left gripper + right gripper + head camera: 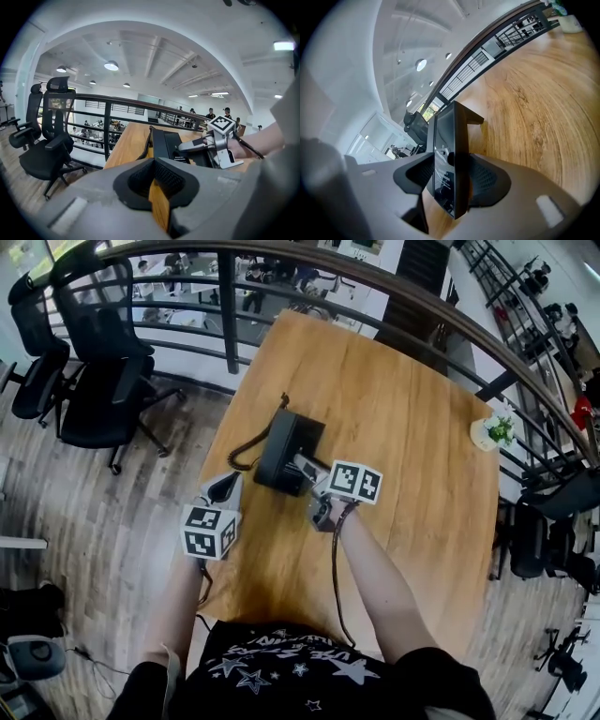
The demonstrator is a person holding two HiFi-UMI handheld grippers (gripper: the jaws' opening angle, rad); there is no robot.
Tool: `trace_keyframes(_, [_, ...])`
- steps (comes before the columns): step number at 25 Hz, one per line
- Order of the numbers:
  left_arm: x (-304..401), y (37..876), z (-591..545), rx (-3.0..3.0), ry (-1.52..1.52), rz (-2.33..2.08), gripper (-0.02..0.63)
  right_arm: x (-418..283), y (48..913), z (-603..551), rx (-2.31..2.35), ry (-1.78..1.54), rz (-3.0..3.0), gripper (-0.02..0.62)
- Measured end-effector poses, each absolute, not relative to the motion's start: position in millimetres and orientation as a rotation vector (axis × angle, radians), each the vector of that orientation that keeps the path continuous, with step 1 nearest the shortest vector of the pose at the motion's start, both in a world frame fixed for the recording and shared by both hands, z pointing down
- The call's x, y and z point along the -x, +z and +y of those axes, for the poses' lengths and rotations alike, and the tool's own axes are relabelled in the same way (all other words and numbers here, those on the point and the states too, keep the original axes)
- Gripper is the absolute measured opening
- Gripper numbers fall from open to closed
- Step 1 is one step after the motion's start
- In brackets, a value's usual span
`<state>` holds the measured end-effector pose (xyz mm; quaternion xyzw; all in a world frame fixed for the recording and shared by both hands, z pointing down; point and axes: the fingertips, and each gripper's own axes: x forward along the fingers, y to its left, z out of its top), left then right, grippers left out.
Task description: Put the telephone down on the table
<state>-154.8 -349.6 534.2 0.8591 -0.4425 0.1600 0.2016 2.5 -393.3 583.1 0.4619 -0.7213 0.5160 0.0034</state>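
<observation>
A black telephone [286,451] lies on the wooden table [403,427], its coiled cord [246,451] curling off its left side. My right gripper [302,468] reaches in from the phone's near right edge. In the right gripper view the telephone [447,159] stands edge-on between the jaws of the right gripper [450,176]; the pads sit close on either side and do not visibly squeeze it. My left gripper [223,487] hovers at the table's left edge, short of the phone, jaws together and empty. From the left gripper [157,187] I see the telephone [166,144] and the right gripper [187,149] ahead.
A small potted plant [492,432] stands at the table's right edge. A dark metal railing [230,310] runs around the far side. Two black office chairs [94,381] stand on the wooden floor to the left.
</observation>
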Motion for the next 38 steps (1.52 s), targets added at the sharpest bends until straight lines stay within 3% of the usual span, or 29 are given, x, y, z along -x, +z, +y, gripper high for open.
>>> trace_keyframes(14, [153.7,489.0,-288.2,-2.446,0.393,-1.276,0.002,-5.4,511.4,-336.4,-1.464,1.235,-2.397,0.182])
trace_keyframes(30, [115.7,464.0,-197.0,-2.421,0.375,-1.345,0.002,-16.9,467.4,-243.6,-1.347,0.903,-2.515,0.012])
trace_keyframes(38, [94.6,469.9,-136.0,-2.334,0.376,-1.431,0.002,-28.1,474.9,-195.3,-1.221,0.784,-2.539,0.000])
